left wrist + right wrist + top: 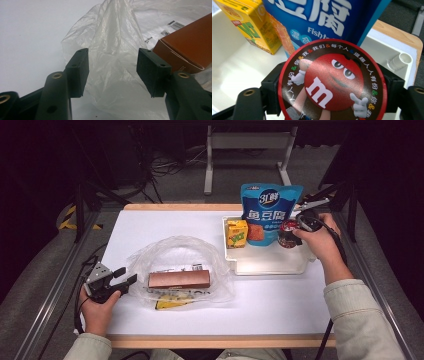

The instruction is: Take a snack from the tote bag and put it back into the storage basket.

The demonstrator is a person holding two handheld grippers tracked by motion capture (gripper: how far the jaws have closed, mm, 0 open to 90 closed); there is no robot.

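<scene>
**Candy tub in my right tool, bag waiting at the left**

My right tool [298, 227] is clamped on the candy tub [288, 233], one jaw on each side of it. In the right gripper view the round red lid [332, 81] sits squarely between the jaws. The tub is over the right end of the white tray [265, 265] at the far right of the desk [165, 222], just beside the blue pouch [269, 212]. A yellow carton [236, 233] stands left of the pouch, in the same tray.

My left tool [125, 279] is at the near left, jaws apart and gripping nothing. The edge of the clear bag [112, 50] lies between them. Inside the bag is a brown box [179, 279].
</scene>
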